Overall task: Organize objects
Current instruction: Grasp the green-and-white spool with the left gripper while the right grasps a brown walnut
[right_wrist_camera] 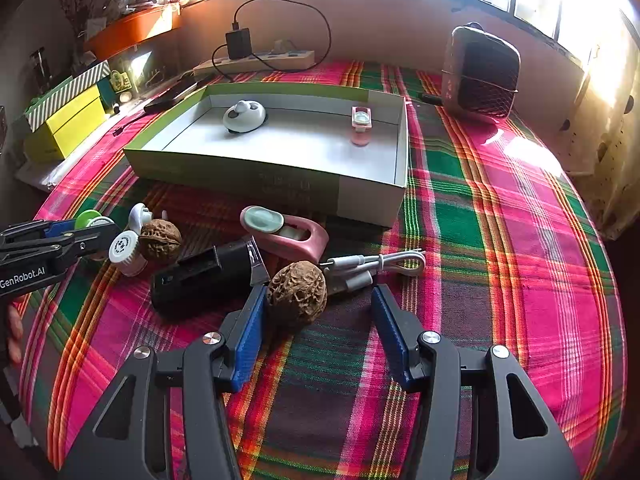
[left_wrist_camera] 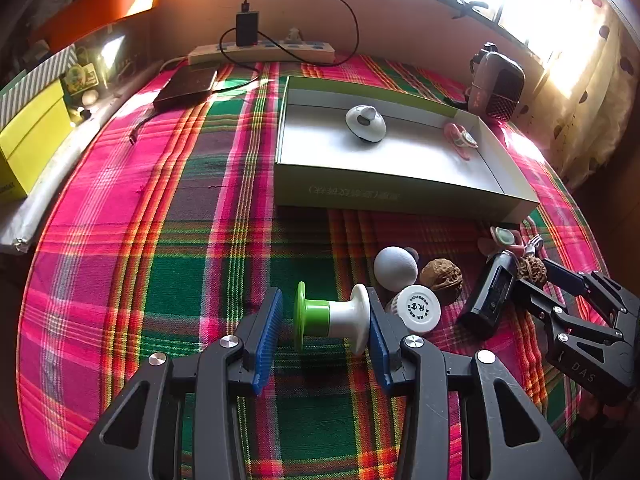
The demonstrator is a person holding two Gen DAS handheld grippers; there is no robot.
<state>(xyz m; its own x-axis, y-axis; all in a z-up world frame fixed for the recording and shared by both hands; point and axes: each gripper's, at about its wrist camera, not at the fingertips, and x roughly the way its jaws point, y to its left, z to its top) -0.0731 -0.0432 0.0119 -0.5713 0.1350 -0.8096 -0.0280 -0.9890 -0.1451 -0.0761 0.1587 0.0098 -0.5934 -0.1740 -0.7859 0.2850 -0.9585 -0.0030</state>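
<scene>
A plaid cloth (right_wrist_camera: 500, 240) covers the table, bearing a shallow box (right_wrist_camera: 224, 176) mid-table, walnuts (right_wrist_camera: 297, 294), a black device (right_wrist_camera: 200, 276) and a power strip (right_wrist_camera: 260, 62) at the far edge.

Hidden partly behind the left gripper (right_wrist_camera: 60, 236) in the right wrist view: the green and white spool (right_wrist_camera: 89, 218), only a green rim and a white edge visible. Cut off by the bottom edge in both views: the gripper bodies. Too faint to read: the print on the front wall of the open box (left_wrist_camera: 352, 194). Too small to read: the round mark on the white cap (left_wrist_camera: 420, 306). Covered partly by the walnut (right_wrist_camera: 297, 294): the end of the white cable (right_wrist_camera: 384, 262) and the corner of the black device (right_wrist_camera: 208, 276). Washed out by strong sunlight: the window and curtain (left_wrist_camera: 580, 52) at upper right
</scene>
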